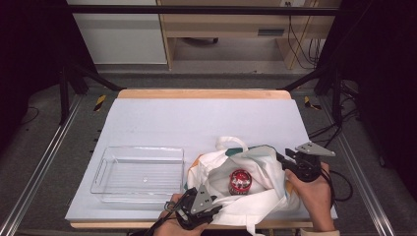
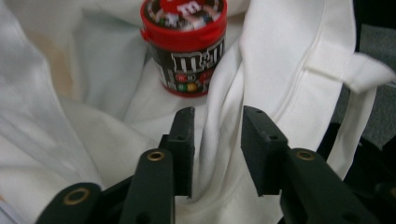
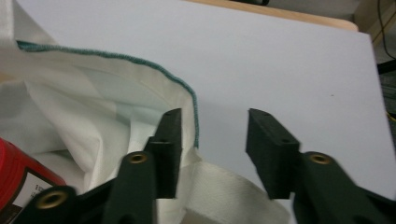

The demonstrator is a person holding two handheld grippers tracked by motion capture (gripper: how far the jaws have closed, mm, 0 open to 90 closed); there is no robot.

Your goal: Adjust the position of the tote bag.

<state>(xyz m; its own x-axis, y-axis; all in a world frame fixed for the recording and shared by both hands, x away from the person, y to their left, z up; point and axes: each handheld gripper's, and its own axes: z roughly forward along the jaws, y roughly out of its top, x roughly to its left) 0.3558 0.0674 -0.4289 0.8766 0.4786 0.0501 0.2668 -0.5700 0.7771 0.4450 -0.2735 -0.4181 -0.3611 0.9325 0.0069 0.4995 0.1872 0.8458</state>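
A pale mat (image 1: 196, 123) covers the table in front of you, with a clear plastic tray (image 1: 137, 173) off to the left of your left gripper (image 2: 217, 119). That gripper's jaws stand apart, a fold of the white cloth bag (image 2: 289, 70) between them but not pinched. Just beyond its tips, a red-lidded candy tub (image 2: 184, 44) stands upright inside the bag. Your right gripper (image 3: 212, 128) is also parted, holding nothing, with the bag's teal-stitched rim beside one jaw.
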